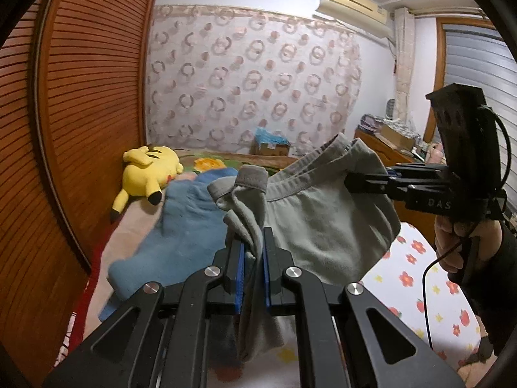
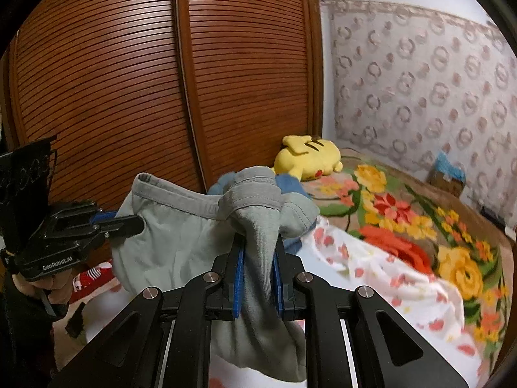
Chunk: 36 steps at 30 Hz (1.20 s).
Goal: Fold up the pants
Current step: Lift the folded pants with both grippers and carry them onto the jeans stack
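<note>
Grey pants (image 1: pixel 323 226) hung in the air above the bed (image 2: pixel 404 226), stretched between the left gripper (image 1: pixel 253 242) and the right gripper (image 2: pixel 258 249), each clamped on a bunch of the waistband. Only the left view showed the air conditioner (image 1: pixel 353 8) and dresser (image 1: pixel 384 148). The right view alone showed both wardrobe doors (image 2: pixel 161 80) and the floral blanket (image 2: pixel 420 220).

Indoor light is looking soft and a bit dim, no harsh shadows or glare anywhere. Both fisheye views are bending hard at the edges, black rims showing in the corners. The floral blanket (image 2: pixel 420 226) is smearing with motion blur, and the patterned curtain (image 1: pixel 252 74) is looking soft too.
</note>
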{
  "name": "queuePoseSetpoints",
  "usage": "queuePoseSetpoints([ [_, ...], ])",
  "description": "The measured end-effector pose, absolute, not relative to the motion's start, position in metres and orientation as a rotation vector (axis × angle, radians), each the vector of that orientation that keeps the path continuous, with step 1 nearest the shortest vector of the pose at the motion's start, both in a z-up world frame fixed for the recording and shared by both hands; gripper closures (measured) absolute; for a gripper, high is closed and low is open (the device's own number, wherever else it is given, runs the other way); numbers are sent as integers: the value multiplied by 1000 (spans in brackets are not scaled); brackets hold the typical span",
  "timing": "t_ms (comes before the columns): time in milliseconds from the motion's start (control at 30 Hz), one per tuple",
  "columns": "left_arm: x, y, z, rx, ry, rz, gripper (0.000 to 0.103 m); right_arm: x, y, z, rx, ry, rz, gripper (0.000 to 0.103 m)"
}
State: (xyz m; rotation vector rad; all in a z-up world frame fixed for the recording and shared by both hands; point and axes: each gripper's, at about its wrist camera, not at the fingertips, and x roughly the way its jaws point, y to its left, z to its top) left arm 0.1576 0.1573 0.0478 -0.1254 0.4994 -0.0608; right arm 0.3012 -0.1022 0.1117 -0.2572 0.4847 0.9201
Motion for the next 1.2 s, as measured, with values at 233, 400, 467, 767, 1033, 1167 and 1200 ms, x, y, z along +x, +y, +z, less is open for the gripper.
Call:
queuePoseSetpoints([
  [233,162,172,44,-139,490,-19,93,332,-68,114,-323,476,929,88],
  [400,161,181,39,-159,492,-1,93,347,-46,111,-358,474,936,88],
  [467,161,183,37,-161,491,5,93,351,-39,110,-370,470,939,88],
  [767,169,198,30,-191,507,55,93,373,9,101,-441,452,968,87],
  [1033,166,210,15,-216,532,95,93,400,49,82,-456,473,1002,87],
  [1167,168,213,9,-218,559,114,93,411,62,71,-455,503,993,74],
  [1200,168,215,7,-217,564,118,93,413,62,70,-458,504,978,71],
])
